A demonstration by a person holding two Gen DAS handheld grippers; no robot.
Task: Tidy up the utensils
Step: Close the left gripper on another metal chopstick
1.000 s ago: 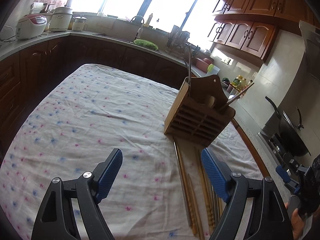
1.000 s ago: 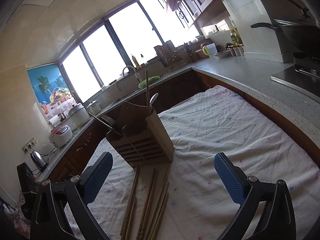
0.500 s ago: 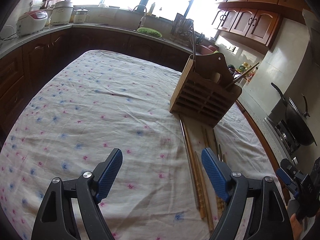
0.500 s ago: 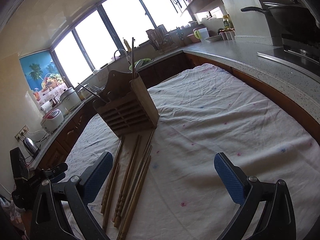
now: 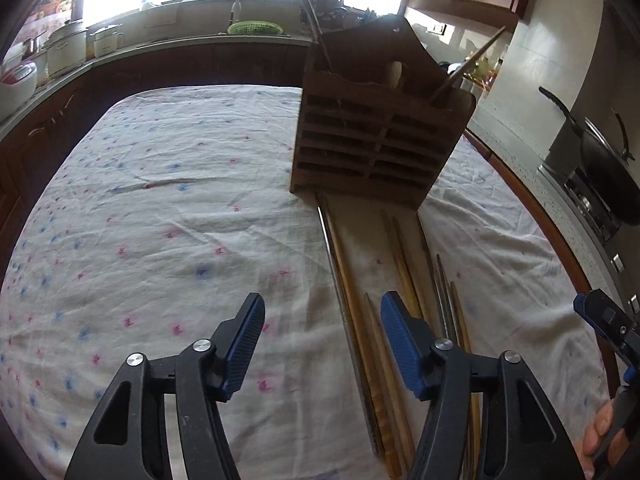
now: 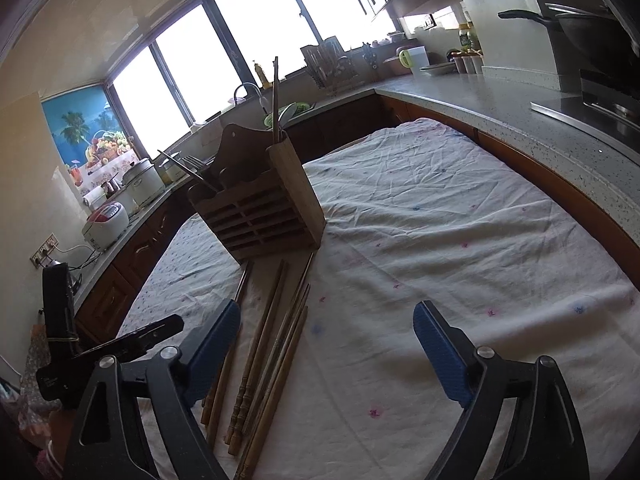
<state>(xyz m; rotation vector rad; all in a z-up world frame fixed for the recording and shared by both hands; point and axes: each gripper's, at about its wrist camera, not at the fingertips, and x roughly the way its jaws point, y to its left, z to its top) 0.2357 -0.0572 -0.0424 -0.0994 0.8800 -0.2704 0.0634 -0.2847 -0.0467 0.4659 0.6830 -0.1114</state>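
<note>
Chopsticks [image 5: 362, 320], long wooden and metal ones, lie in a loose row on the white flowered tablecloth [image 5: 160, 220] before the slatted brown wooden utensil holder [image 5: 376, 148] in your left wrist view. Your left gripper [image 5: 322, 344] hangs above them with blue pads closing, and the pads press on nothing.

From your right wrist view, the same chopsticks [image 6: 272, 352] lie just beside the left pad of your right gripper [image 6: 328, 344]. Its jaws are closing too, wide apart, only cloth between them. The holder [image 6: 260, 216] stands upright beyond.
</note>
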